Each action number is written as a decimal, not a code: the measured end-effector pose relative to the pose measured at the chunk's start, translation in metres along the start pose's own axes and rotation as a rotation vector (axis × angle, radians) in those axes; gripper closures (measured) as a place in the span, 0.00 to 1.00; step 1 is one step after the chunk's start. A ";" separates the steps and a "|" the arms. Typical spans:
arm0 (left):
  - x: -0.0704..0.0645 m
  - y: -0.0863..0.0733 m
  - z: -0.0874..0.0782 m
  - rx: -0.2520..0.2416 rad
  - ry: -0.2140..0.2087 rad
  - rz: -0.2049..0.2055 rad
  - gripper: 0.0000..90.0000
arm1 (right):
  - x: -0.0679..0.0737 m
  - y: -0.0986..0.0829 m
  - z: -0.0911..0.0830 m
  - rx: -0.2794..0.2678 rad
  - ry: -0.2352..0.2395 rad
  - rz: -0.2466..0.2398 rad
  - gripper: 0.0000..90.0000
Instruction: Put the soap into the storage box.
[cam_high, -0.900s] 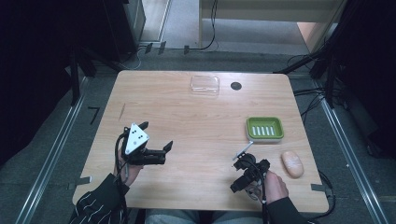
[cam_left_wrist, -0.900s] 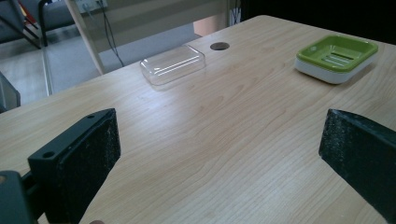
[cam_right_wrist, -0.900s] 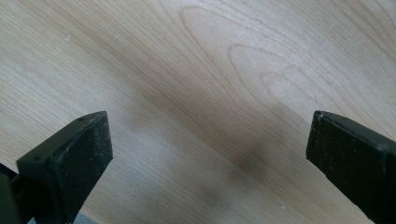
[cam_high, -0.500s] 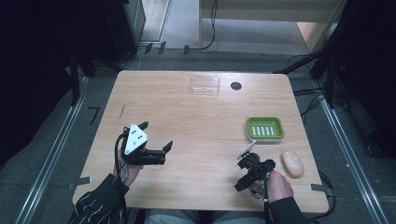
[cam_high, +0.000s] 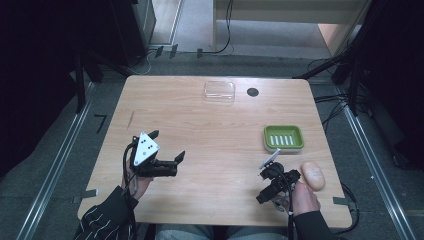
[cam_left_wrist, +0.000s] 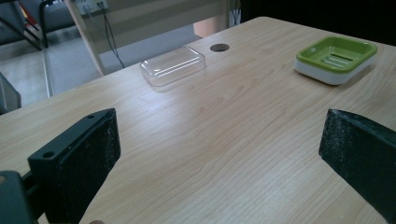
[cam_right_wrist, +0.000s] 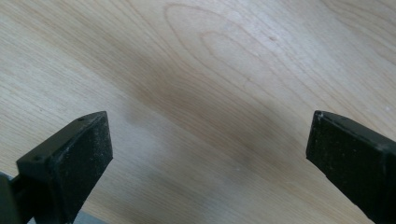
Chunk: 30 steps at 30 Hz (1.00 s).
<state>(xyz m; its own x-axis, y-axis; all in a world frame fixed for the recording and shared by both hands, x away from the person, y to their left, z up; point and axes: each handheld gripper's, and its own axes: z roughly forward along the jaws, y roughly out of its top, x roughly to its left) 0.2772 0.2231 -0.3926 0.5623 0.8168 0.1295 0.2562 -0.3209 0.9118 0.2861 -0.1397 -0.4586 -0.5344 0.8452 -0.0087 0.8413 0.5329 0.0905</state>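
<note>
Toward the far right of the wooden counter (cam_high: 210, 125) sits a green soap dish (cam_high: 283, 137) with a white base; its slotted floor holds nothing. In the left gripper view the same soap dish (cam_left_wrist: 335, 58) stands at the upper right, bare inside. At the far edge, near the middle, lies a clear plastic lid or shallow box (cam_high: 219, 90), see-through and with nothing in it; the left gripper view shows it (cam_left_wrist: 173, 65) rim-down on the wood, though whether it is a lid or a tray cannot be told. Just to its right is a small dark round hole or cap (cam_high: 252, 92) in the counter top. Near the right edge, below the soap dish and apart from it, rests a pale beige oval bar, apparently soap (cam_high: 313, 174), lying on the wood just beside the person's right hand (cam_high: 300, 197).

No brand, label or writing can be read on any of these things.

The left gripper (cam_high: 166, 151) is held low over the left part of the counter, its jaws spread wide with nothing between them; a grey three-cornered plate with dark dots rides on top. The right gripper (cam_high: 267, 186) is near the front right, close to the soap; the right gripper view shows its jaws likewise spread wide over bare wood grain, pinching nothing.
</note>
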 end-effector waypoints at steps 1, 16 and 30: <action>0.000 0.000 0.000 0.000 0.000 0.000 0.00 | -0.001 0.000 0.000 -0.003 -0.002 0.002 0.01; 0.000 0.000 0.000 0.002 -0.006 0.001 0.00 | -0.022 -0.007 -0.016 -0.026 -0.039 0.038 0.01; 0.000 0.000 0.000 0.001 -0.009 -0.001 0.00 | -0.049 -0.013 -0.031 -0.063 -0.063 0.098 0.01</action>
<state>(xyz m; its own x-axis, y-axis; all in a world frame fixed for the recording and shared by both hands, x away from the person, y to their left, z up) 0.2772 0.2226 -0.3926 0.5689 0.8128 0.1251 0.2575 -0.3205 0.9116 0.2993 -0.1892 -0.4282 -0.4419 0.8951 -0.0587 0.8816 0.4454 0.1561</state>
